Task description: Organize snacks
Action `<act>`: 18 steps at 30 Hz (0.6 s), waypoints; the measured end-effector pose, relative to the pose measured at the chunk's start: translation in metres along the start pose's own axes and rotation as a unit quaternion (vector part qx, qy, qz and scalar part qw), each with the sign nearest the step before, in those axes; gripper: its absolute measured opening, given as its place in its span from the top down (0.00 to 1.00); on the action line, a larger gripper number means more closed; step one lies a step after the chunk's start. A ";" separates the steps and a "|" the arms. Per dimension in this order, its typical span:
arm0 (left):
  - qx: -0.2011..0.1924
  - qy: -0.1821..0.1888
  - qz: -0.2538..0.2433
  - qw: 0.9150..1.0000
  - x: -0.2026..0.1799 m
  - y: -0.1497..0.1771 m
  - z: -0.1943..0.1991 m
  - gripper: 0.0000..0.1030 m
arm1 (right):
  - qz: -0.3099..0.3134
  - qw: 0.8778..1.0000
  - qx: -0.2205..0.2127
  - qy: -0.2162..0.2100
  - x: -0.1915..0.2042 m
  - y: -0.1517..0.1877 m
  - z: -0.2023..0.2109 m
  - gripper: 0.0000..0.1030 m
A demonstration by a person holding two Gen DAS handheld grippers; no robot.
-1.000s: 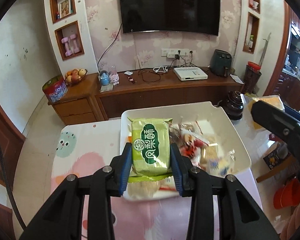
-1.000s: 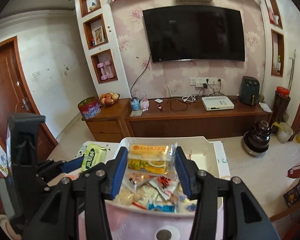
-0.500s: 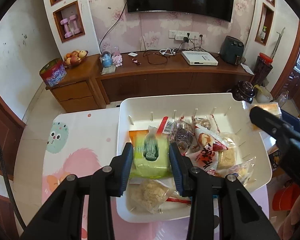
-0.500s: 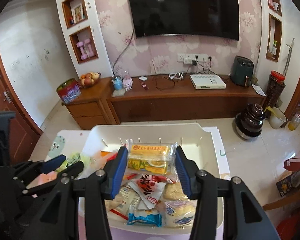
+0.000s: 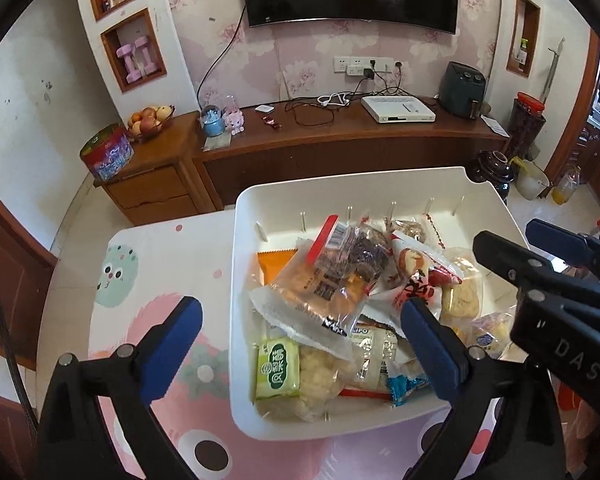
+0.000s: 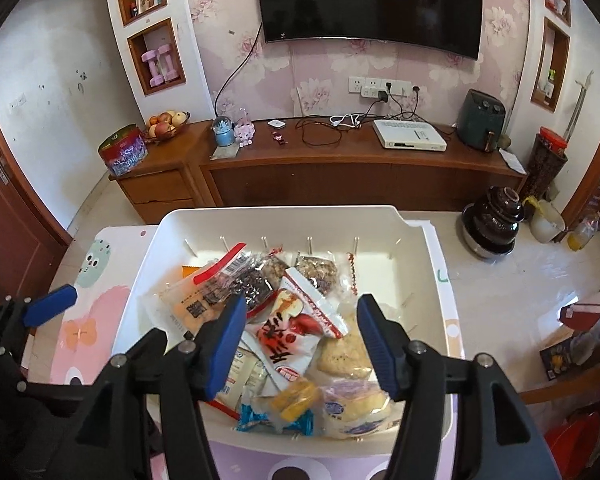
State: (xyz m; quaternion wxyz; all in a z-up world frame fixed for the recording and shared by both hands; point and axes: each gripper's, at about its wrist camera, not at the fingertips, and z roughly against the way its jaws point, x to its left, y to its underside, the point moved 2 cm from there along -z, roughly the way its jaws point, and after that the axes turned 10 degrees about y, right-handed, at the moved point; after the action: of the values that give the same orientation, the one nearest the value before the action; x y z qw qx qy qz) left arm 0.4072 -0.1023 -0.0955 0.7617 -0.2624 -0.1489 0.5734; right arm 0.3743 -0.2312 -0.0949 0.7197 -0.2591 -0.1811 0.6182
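left gripper point(image 5: 296, 330) wide open, nothing between the blue pads. it hangs over the near-left part of the white bin point(image 5: 380, 184): left pad over the table mat point(image 5: 168, 264) just outside the bin's left wall, right pad above the snack pile. can't tell if the right pad touches any wrapper.

right gripper point(image 6: 302, 322) also open, a bit narrower than the left, holding nothing. both pads sit over the pile inside the bin point(image 6: 284, 216), straddling the red-and-white packet point(image 6: 288, 332). contact with it not clear.

green packet point(image 5: 278, 368) lies flat in the near-left corner of the bin, against the left wall, between the left gripper's pads but lower and nearer. partly on a pale puffed snack point(image 5: 320, 376).

clear bag with orange cakes point(image 5: 320, 292) lies tilted across the middle of the pile, overlapping the green packet's far edge. dark snack bag point(image 5: 364, 256) behind it, orange wrapper point(image 5: 274, 262) under it at far left. blue wrapper point(image 5: 406, 386) at the near edge.

in the right wrist view a yellow-orange small pack point(image 6: 296, 398) lies near the front wall, below the right gripper's gap, with a pale round cake bag point(image 6: 356, 406) to its right.

bin sits on the mat, far rows inside mostly bare.
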 end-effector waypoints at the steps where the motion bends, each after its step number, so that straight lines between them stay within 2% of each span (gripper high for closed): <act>1: -0.001 -0.001 0.003 1.000 0.001 0.001 0.002 0.04 | -0.002 1.000 0.001 -0.002 0.000 0.001 0.001 0.43; 12: -0.004 0.012 0.021 1.000 0.008 0.020 0.032 0.04 | -0.008 1.000 0.002 -0.012 0.002 0.015 0.027 0.43; 18: -0.009 0.016 0.016 1.000 0.004 0.048 0.067 0.03 | -0.012 1.000 0.003 -0.028 0.003 0.046 0.058 0.43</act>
State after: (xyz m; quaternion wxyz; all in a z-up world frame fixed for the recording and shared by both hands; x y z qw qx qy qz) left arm 0.3347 -0.0734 -0.0682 0.7523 -0.2805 -0.1379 0.5800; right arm 0.3043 -0.2153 -0.0757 0.7224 -0.2378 -0.2024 0.6169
